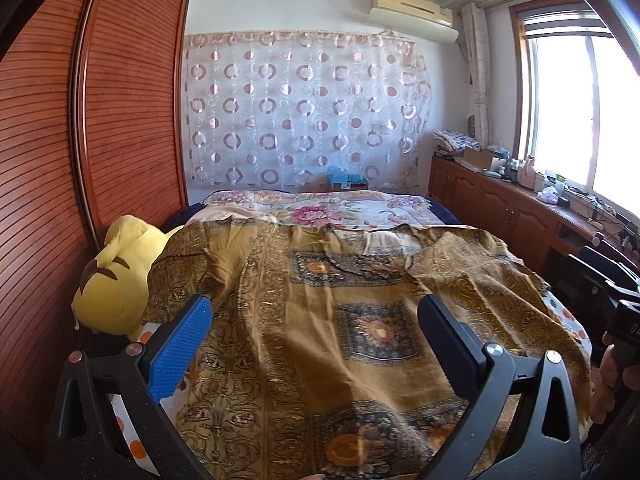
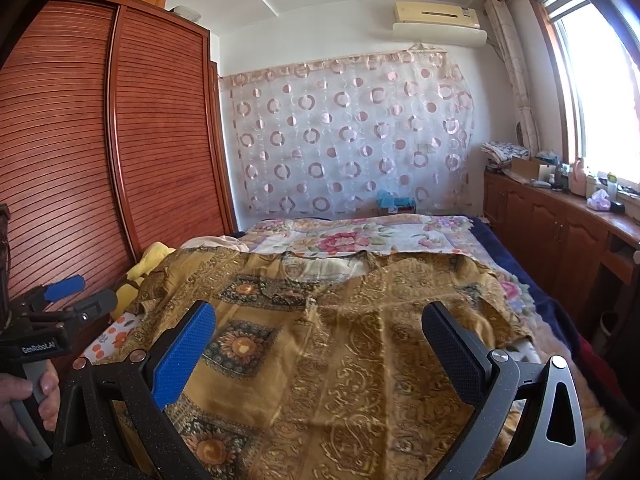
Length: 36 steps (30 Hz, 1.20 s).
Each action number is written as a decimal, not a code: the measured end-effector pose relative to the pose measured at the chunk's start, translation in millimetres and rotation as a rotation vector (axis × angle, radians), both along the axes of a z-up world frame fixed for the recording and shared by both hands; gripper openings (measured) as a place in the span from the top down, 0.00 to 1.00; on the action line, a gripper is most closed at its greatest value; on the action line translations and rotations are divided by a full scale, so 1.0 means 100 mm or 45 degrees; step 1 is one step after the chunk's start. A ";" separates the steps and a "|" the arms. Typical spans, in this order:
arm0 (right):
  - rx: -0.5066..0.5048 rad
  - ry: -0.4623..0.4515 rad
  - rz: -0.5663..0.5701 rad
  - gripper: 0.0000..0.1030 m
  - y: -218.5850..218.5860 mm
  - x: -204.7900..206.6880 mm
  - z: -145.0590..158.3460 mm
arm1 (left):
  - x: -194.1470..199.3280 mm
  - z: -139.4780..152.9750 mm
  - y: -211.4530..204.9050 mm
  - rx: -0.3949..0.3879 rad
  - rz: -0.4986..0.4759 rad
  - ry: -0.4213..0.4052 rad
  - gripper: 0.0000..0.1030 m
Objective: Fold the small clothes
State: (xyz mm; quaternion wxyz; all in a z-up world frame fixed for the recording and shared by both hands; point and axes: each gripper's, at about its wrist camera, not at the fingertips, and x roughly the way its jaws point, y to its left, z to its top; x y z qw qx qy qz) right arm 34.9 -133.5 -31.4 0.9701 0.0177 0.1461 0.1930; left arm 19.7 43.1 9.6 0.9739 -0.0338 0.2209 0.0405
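Garment (image 1: 320, 300): a thin mustard-gold top with dark floral medallion squares and scrollwork bands, spread flat across the near half of the bed (image 1: 360, 210). Its neckline lies at the far edge toward the floral quilt (image 2: 352, 236); one sleeve runs out left, touching the yellow plush toy (image 1: 116, 280), the other drapes right toward the bed's edge.

Handling, judged from the fine wrinkles and the way the cloth follows the bedding: light, limp, no stiffness, likely a little slick. Expect it to sag and slide when you lift it, and to carry a fold line poorly unless you lay it down smoothly. Take it at an edge, such as a sleeve end or the hem corners nearest you; a pinch in the middle of the panel would only bunch it.

Left gripper (image 1: 316, 344): jaws spread wide, nothing between them, hovering over the lower body of the top; contact with the fabric cannot be confirmed.

Right gripper (image 2: 320, 348): jaws likewise wide apart and empty, above the right-hand part of the cloth.

No fold is visible yet; your hands are on both handles.
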 end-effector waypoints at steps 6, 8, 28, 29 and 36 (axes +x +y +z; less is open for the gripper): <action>-0.029 0.003 0.077 0.00 0.20 0.21 -0.10 | 0.13 -0.22 0.42 -0.022 0.088 0.026 0.00; -0.039 0.008 0.107 0.00 0.24 0.27 -0.14 | 0.18 -0.27 0.57 -0.030 0.109 0.041 0.00; -0.246 0.200 0.320 0.00 0.64 0.82 -0.38 | 0.66 -0.84 1.75 -0.101 0.193 0.334 0.19; -0.256 0.203 0.325 0.00 0.65 0.83 -0.37 | 0.71 -0.88 1.81 -0.118 0.198 0.362 0.19; -0.264 0.212 0.347 0.00 0.69 0.80 -0.39 | 1.00 -1.12 2.03 -0.175 0.199 0.545 0.19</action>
